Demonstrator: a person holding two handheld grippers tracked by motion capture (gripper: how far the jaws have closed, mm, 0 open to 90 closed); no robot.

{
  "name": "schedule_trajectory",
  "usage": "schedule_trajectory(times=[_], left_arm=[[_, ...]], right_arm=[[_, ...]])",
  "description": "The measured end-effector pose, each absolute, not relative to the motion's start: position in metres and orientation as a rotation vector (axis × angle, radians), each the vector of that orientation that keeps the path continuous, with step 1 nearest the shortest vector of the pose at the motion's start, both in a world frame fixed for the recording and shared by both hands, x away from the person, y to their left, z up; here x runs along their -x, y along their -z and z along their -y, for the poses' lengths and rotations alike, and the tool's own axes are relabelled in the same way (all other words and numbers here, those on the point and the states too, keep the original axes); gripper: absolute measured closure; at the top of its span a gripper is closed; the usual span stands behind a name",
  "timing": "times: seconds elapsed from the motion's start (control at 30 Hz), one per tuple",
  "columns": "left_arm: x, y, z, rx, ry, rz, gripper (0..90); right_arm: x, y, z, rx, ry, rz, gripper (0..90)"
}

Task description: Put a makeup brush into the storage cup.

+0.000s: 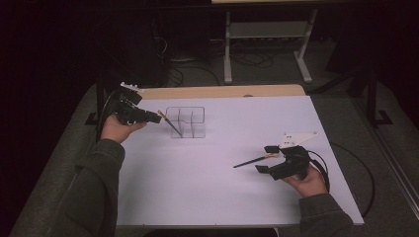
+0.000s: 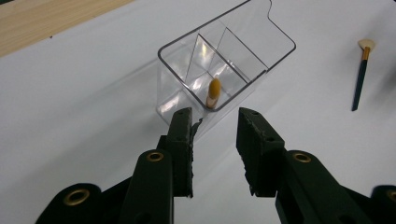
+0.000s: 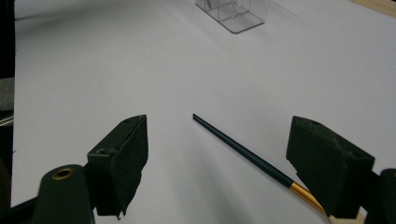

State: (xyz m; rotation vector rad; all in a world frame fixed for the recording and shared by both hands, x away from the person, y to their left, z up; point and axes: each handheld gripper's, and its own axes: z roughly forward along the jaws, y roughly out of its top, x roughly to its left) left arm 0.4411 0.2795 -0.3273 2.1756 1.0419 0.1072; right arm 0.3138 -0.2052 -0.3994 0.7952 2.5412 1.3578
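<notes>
A clear divided organizer (image 1: 186, 122) stands on the white table (image 1: 222, 197) toward the far left, and the work in hand looks like sorting makeup brushes into it. One brush (image 1: 170, 123) leans in its near-left compartment, handle end sticking up and out toward the left gripper (image 1: 157, 117), which hovers just left of the organizer. In the left gripper view its jaws are spread apart and empty, level with the organizer's near corner; the brush's orange-tipped end (image 2: 214, 93) shows inside, apart from both pads, so it seems just let go.

The second brush (image 1: 252, 161) lies flat on the table at the near right, dark handle pointing left, bristle end toward the right gripper (image 1: 269, 159). That gripper's jaws stand wide open on either side of the brush's gold ferrule (image 3: 306, 192), lined up for a pick, not yet pinching it.
</notes>
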Motion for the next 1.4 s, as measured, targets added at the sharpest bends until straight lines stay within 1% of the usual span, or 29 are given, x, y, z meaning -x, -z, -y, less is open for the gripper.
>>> schedule_trajectory(times=[0.1, 0.13, 0.5, 1.0, 1.4], left_arm=[[-0.438, 0.328, -0.283, -2.196, -0.114, -1.033, 63.9], [-0.436, 0.328, -0.284, -2.167, -0.111, -1.046, 63.9], [-0.421, 0.326, -0.294, -2.170, -0.122, -1.025, 59.5], [-0.401, 0.321, -0.303, -2.170, -0.145, -0.970, 56.0], [-0.386, 0.320, -0.309, -2.177, -0.163, -0.968, 53.0]], right_arm=[[-0.314, 0.400, 0.205, -0.800, -1.347, -2.537, 19.8], [-0.314, 0.400, 0.206, -0.803, -1.343, -2.540, 19.8], [-0.315, 0.400, 0.206, -0.802, -1.349, -2.537, 19.5], [-0.317, 0.401, 0.206, -0.815, -1.343, -2.536, 19.3], [-0.316, 0.398, 0.208, -0.807, -1.335, -2.530, 19.0]])
